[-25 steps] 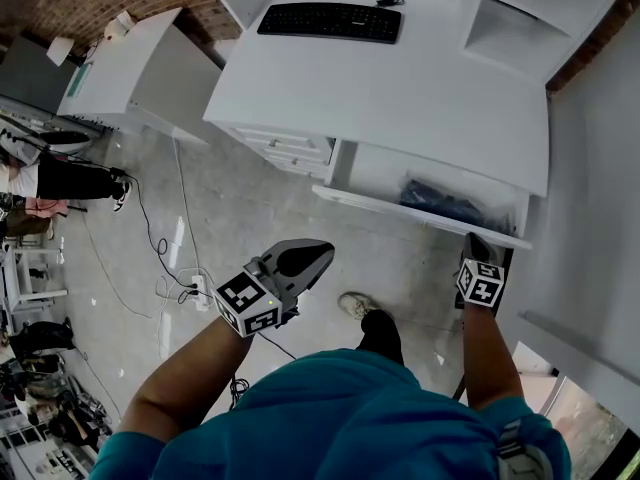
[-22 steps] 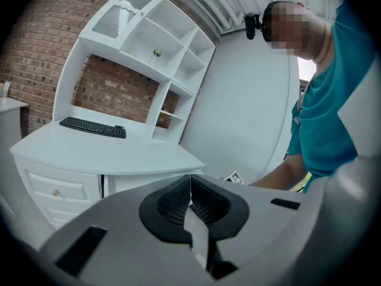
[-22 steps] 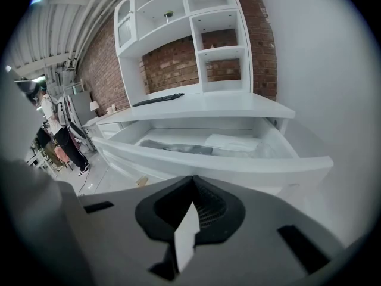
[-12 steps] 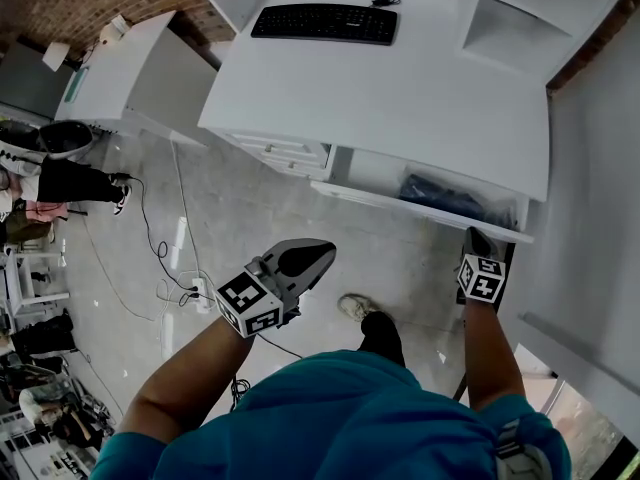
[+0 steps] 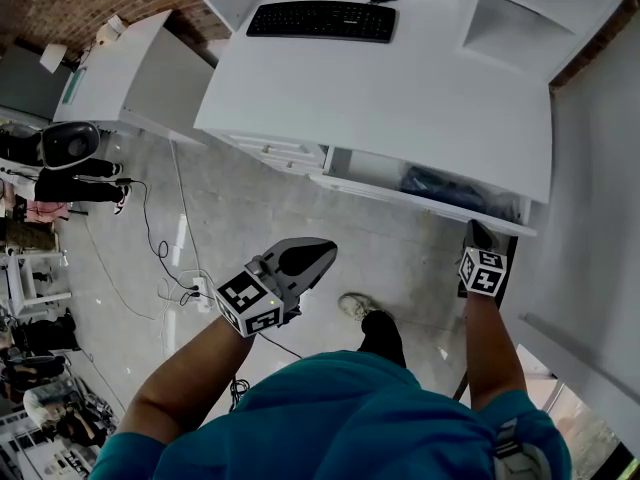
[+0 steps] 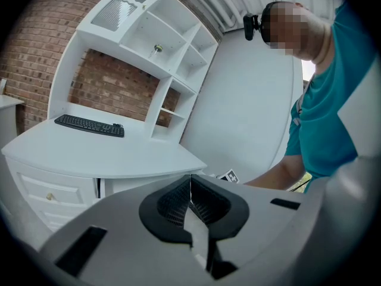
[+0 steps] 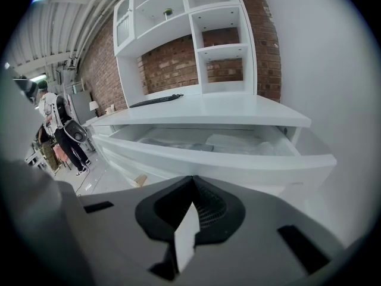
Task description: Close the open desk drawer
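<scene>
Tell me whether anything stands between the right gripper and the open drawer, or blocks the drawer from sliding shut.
Nothing visible does. The right gripper, shut and empty, faces the drawer front with nothing between them. The contents appear to lie below the rim, so the way in looks free.

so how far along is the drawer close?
Nothing finished: the drawer is open, dark contents showing. In hand: the right hand-held gripper, jaws together and empty, sits at the drawer front's right end; contact unclear. The left hand-held gripper, also shut, hangs clear of it. To do: push the front flush under the desktop.
</scene>
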Motion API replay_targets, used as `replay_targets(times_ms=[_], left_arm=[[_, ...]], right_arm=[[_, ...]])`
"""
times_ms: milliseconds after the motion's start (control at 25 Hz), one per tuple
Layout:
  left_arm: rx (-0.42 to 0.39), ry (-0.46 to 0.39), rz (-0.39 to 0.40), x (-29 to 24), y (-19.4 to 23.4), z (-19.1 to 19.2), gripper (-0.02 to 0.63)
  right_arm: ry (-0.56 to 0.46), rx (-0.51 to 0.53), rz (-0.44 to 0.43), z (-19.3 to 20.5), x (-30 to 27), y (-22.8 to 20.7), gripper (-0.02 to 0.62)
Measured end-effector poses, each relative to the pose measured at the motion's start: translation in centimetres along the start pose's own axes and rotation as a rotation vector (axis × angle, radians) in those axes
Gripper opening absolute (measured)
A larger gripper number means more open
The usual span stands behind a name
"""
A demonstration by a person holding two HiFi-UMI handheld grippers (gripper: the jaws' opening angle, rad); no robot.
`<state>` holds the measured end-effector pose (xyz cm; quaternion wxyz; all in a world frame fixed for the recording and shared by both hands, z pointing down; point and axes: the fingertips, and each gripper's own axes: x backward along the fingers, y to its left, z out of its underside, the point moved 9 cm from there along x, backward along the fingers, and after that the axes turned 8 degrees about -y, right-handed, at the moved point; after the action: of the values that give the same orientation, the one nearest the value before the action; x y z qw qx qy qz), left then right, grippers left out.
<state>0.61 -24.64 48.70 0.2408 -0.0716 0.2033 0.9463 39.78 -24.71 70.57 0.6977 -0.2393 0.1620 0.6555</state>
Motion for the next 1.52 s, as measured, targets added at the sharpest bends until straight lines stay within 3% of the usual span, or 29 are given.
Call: replay_targets(times_ms=[1520], left_arm=[[0.022, 0.030, -0.037, -0.1, 0.7, 0.9, 0.017]], right_arm=[[-0.034, 0.012, 0.037, -3.4, -7.1, -2.4, 0.021]])
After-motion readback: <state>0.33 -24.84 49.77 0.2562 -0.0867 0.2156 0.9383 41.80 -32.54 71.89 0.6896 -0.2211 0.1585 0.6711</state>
